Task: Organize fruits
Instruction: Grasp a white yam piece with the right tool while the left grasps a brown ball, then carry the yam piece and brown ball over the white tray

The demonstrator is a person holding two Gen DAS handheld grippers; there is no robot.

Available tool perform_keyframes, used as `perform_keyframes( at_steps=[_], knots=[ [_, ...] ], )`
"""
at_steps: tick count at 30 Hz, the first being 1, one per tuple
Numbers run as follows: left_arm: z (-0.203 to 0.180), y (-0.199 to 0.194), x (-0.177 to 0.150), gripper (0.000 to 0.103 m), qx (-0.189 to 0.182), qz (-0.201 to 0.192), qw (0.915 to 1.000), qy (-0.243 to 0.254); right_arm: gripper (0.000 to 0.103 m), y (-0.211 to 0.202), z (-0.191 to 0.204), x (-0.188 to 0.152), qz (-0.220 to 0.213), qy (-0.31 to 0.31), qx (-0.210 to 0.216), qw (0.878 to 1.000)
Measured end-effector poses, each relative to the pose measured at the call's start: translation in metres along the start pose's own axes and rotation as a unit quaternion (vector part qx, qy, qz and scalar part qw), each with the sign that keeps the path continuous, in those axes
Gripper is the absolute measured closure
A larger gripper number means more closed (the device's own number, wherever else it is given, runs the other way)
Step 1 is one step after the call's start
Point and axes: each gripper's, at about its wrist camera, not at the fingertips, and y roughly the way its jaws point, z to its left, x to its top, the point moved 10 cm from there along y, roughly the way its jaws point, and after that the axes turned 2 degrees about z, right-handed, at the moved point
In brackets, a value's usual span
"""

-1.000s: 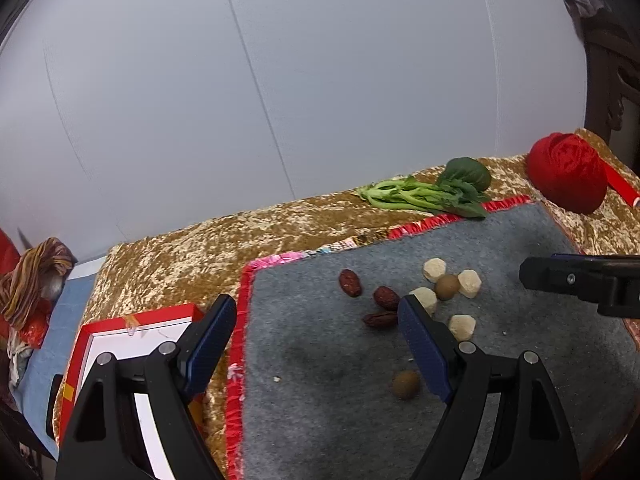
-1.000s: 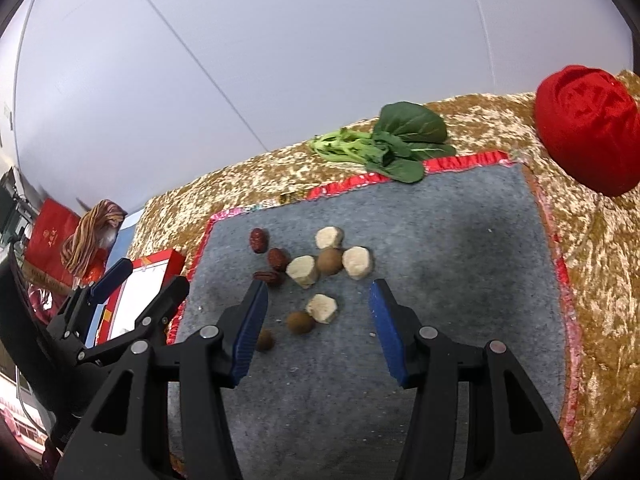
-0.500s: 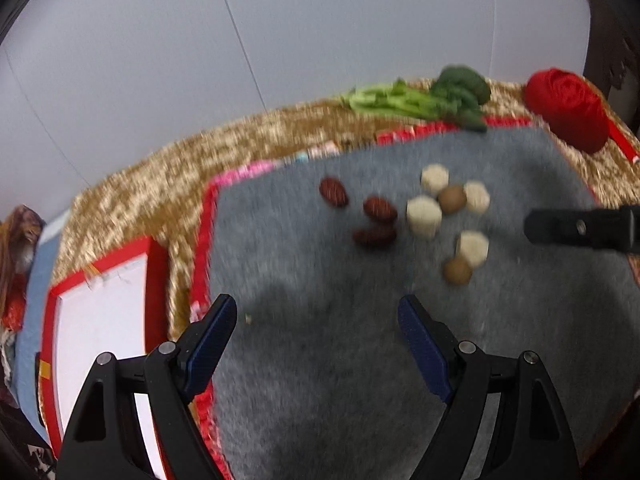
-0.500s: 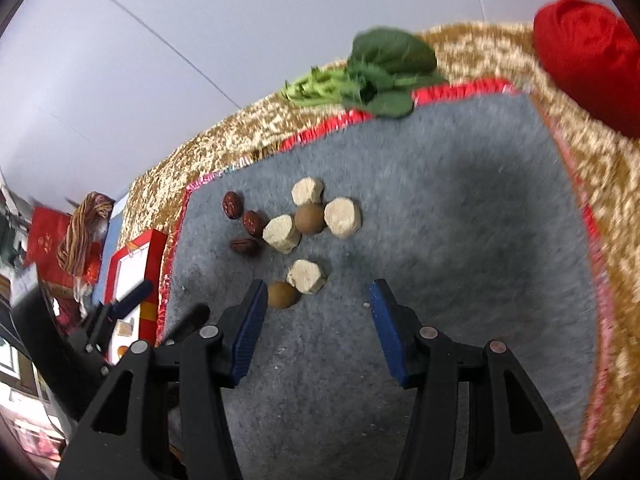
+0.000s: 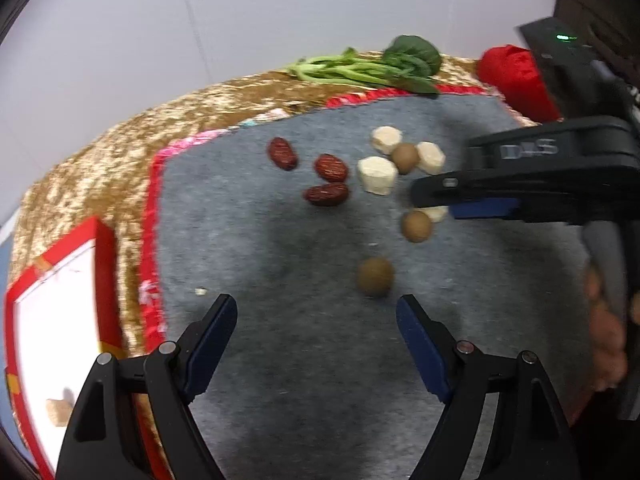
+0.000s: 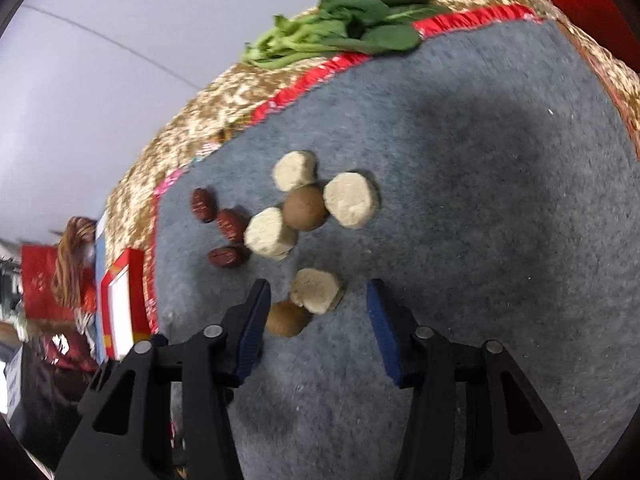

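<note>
On the grey mat (image 5: 280,360) lie three red dates (image 5: 330,168), several pale chunks (image 5: 377,175) and three brown round fruits. My left gripper (image 5: 316,312) is open just above the mat, and one brown fruit (image 5: 375,276) sits right ahead of its right finger. My right gripper (image 6: 318,296) is open low over the mat, with a pale chunk (image 6: 317,290) between its fingertips and a brown fruit (image 6: 286,318) against its left finger. Seen from the left wrist, the right gripper (image 5: 436,204) reaches in from the right over that chunk.
Leafy greens (image 5: 368,66) lie at the mat's far edge on the gold cloth (image 5: 100,168). A red yarn ball (image 5: 516,76) is at the far right. A red-rimmed white box (image 5: 52,320) stands left of the mat. A hand (image 5: 604,320) holds the right gripper.
Both grippers have dropped and moved in toward the fruit. The right gripper now straddles the nearest pale chunk. Both stay open.
</note>
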Motion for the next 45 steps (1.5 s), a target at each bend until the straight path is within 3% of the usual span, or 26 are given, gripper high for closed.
perform_keyframes(
  at_steps=[2,4,6,7,10,16,18,19,26,31,39,45],
  knots=[
    [-0.005,0.004,0.001,0.023,-0.005,0.002,1.0000,0.007,0.065,0.002,-0.002,0.000,-0.004,0.000,-0.021,1.000],
    [-0.010,0.013,0.002,0.031,-0.016,0.012,0.9997,0.018,0.070,0.002,-0.001,0.002,-0.010,-0.005,-0.026,1.000],
    [-0.013,0.021,0.002,0.048,-0.020,0.022,0.9994,0.020,0.073,0.003,0.002,0.003,-0.013,-0.019,-0.033,0.999],
    [-0.015,0.027,0.003,0.050,-0.024,0.027,0.9992,0.018,0.074,0.003,0.005,0.002,-0.012,-0.025,-0.032,0.999],
    [-0.017,0.030,0.007,0.052,-0.033,0.020,0.9992,0.011,0.074,0.000,0.006,0.001,-0.011,-0.027,-0.024,0.999],
    [-0.022,0.034,0.011,0.065,-0.036,0.012,0.9992,0.014,0.074,-0.016,-0.003,0.002,-0.018,-0.007,0.000,1.000],
    [-0.027,0.035,0.014,0.080,-0.044,0.011,0.9988,0.020,0.074,-0.024,-0.005,0.003,-0.024,-0.006,0.007,1.000],
    [-0.032,0.036,0.014,0.082,-0.053,0.011,0.9983,0.021,0.074,-0.027,-0.005,0.003,-0.026,-0.005,0.009,1.000],
    [-0.029,0.028,0.012,0.082,-0.070,0.008,0.9975,0.009,0.074,-0.034,0.005,-0.002,-0.025,-0.016,0.037,0.999],
    [-0.010,0.006,0.011,0.082,-0.055,-0.013,0.9983,-0.012,0.074,-0.027,0.034,-0.013,-0.015,-0.041,0.063,0.997],
    [0.055,-0.029,-0.008,0.082,-0.001,-0.039,0.9971,-0.065,0.074,-0.003,0.089,-0.038,0.014,-0.087,0.093,0.992],
    [0.114,-0.055,-0.027,0.082,0.051,-0.058,0.9898,-0.120,0.074,0.017,0.150,-0.065,0.037,-0.143,0.129,0.981]
  ],
)
